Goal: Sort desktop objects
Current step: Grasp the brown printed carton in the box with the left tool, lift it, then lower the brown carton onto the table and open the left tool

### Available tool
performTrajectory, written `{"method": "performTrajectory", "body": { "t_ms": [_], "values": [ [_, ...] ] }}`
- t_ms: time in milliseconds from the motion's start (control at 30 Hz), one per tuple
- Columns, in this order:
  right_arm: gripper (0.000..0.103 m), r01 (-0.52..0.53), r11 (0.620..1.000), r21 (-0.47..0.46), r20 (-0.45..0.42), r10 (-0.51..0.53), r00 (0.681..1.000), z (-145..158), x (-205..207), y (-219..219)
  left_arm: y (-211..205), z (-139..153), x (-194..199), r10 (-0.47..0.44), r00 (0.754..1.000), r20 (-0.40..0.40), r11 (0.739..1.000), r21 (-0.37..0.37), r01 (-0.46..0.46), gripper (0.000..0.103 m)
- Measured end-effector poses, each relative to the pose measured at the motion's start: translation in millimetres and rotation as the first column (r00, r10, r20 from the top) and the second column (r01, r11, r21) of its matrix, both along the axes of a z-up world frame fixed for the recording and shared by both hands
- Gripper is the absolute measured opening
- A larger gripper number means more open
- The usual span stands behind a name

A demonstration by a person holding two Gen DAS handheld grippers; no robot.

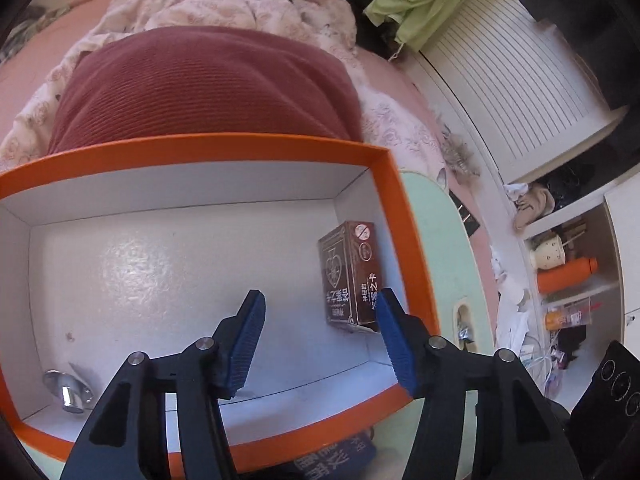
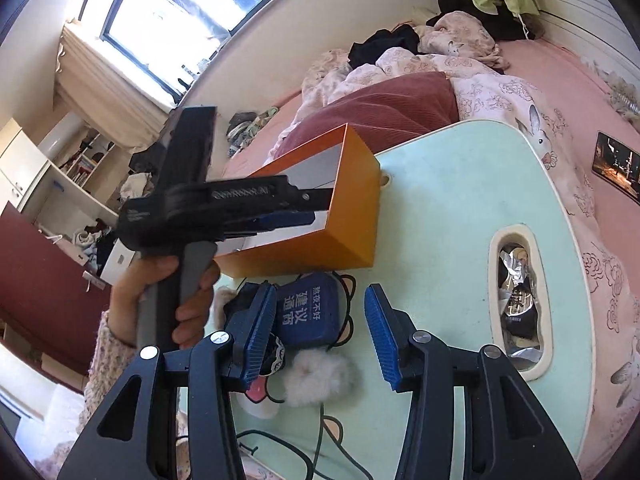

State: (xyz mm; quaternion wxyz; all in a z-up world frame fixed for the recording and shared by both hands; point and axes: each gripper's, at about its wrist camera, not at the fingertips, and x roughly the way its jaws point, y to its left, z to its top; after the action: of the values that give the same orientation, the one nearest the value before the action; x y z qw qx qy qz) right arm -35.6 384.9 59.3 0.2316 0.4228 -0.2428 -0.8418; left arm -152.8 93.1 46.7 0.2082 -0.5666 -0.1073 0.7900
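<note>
The left hand-held gripper [image 1: 320, 300] hangs over the orange cardboard box with white inside walls [image 1: 208, 148]. Its 2 blue ribbed fingers [image 1: 248, 332] stand partly open, and nothing is between them. The brown card box with a heart picture [image 1: 350, 276] stands on the box floor, close to the right wall, just past the right blue finger. I cannot tell if that finger touches it. A shiny silver metal thing [image 1: 68, 390] lies in the near left corner of the same box.

From the right wrist view, a person's hand [image 2: 160, 292] in a fuzzy pale sleeve [image 2: 108, 364] holds the grey handle of the left hand-held gripper, which pokes into the orange box from its open top.

The right hand-held gripper [image 2: 320, 320] is partly open too, and it holds nothing. It hangs above the mint green desk with cartoon drawings [image 2: 440, 208]. Below its fingers lies a dark blue pouch with white writing [image 2: 308, 312], just beside the orange box. A fluffy white pompom [image 2: 316, 376] lies near the pouch, closer to the camera. A small black thing with white trim [image 2: 272, 354] lies partly hidden behind the left finger. The desk has an oval hole [image 2: 516, 304] with crumpled wrappers inside.

Behind the desk is a bed with a pink sheet [image 2: 568, 76] and a dark red ribbed pillow [image 1: 204, 84].
</note>
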Motion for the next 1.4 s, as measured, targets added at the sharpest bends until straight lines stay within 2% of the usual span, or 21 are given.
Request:
{"method": "performTrajectory", "body": {
  "t_ms": [67,133,167,267,300,433,567,633,667,733,767,800,867,1000,1067,1167,1233,1400],
  "values": [
    [0.047,-0.002,1.000,0.002,0.002,0.002,1.000,-2.0,-0.4,0.4,-9.9,0.4,-1.0,0.035,0.999,0.000,0.999,-0.015,-0.035,0.057],
    [0.047,-0.002,1.000,-0.001,0.006,0.002,1.000,-2.9,-0.2,0.6,-22.0,4.9,-0.9,0.082,0.996,-0.040,0.992,-0.093,-0.085,0.055],
    [0.047,-0.003,1.000,-0.003,0.008,0.003,1.000,-3.4,-0.2,0.5,-27.7,7.0,-0.6,0.091,0.995,-0.046,0.993,-0.074,-0.094,0.055],
    [0.047,-0.006,1.000,-0.008,0.011,0.006,1.000,-4.7,-1.0,-1.0,-31.6,8.0,-3.3,0.095,0.995,0.007,0.994,0.058,-0.096,0.055],
    [0.047,-0.008,1.000,-0.009,0.012,0.008,1.000,-5.0,-1.0,-1.7,-30.2,8.2,-4.5,0.102,0.995,0.010,0.993,0.060,-0.102,0.056],
    [0.047,-0.018,1.000,-0.014,0.014,0.019,1.000,-5.2,-0.8,-3.9,-2.8,1.0,-13.2,0.090,0.996,0.017,0.995,-0.052,-0.089,0.057],
    [0.047,-0.015,1.000,-0.024,0.016,0.015,1.000,-6.3,-1.1,-1.0,25.5,-11.8,-16.7,0.044,0.998,0.039,0.992,-0.123,-0.039,0.057],
    [0.047,-0.014,0.999,-0.035,0.021,0.015,1.000,-7.7,-1.7,0.8,41.5,-16.3,-14.3,0.017,1.000,-0.005,0.979,-0.203,-0.018,0.057],
    [0.047,-0.014,0.999,-0.038,0.025,0.015,1.000,-8.6,-2.0,1.4,44.9,-15.2,-12.5,0.002,1.000,-0.023,0.976,-0.218,-0.007,0.058],
    [0.047,-0.012,0.999,-0.043,0.031,0.013,0.999,-10.2,-2.4,2.5,43.3,-15.2,-12.8,0.009,1.000,-0.021,0.976,-0.219,-0.014,0.050],
    [0.047,-0.012,0.999,-0.044,0.033,0.013,0.999,-10.8,-2.6,2.6,42.1,-14.5,-13.4,0.003,1.000,-0.028,0.968,-0.252,-0.010,0.039],
    [0.047,-0.011,0.999,-0.044,0.034,0.013,0.999,-11.2,-2.6,2.4,40.6,-14.1,-12.2,-0.013,0.999,-0.036,0.960,-0.281,0.002,0.039],
    [0.047,-0.012,0.999,-0.046,0.036,0.014,0.999,-11.8,-3.0,2.1,31.3,-10.5,-11.3,-0.020,0.999,-0.045,0.965,-0.264,0.007,0.039],
    [0.047,-0.017,0.999,-0.045,0.041,0.019,0.999,-13.2,-3.7,-1.1,-4.7,16.3,-2.7,0.036,0.995,-0.096,0.993,-0.112,-0.047,0.039],
    [0.047,-0.022,0.999,-0.039,0.043,0.023,0.999,-13.3,-3.3,-3.8,-11.2,36.7,9.7,0.021,0.991,-0.134,0.998,-0.053,-0.028,0.039],
    [0.047,-0.026,0.999,-0.019,0.041,0.027,0.999,-12.2,-1.9,-8.1,-20.5,60.6,33.9,0.005,0.981,-0.195,1.000,-0.020,-0.009,0.040],
    [0.047,-0.024,1.000,0.013,0.040,0.023,0.999,-11.2,-0.9,-12.0,-32.2,65.0,54.1,0.005,0.975,-0.221,1.000,-0.019,-0.009,0.040],
    [0.047,-0.031,0.991,0.129,0.036,0.026,0.999,-6.5,5.8,-27.7,-61.5,54.6,100.1,0.013,0.976,-0.217,1.000,-0.005,-0.014,0.040]
  ]
}}
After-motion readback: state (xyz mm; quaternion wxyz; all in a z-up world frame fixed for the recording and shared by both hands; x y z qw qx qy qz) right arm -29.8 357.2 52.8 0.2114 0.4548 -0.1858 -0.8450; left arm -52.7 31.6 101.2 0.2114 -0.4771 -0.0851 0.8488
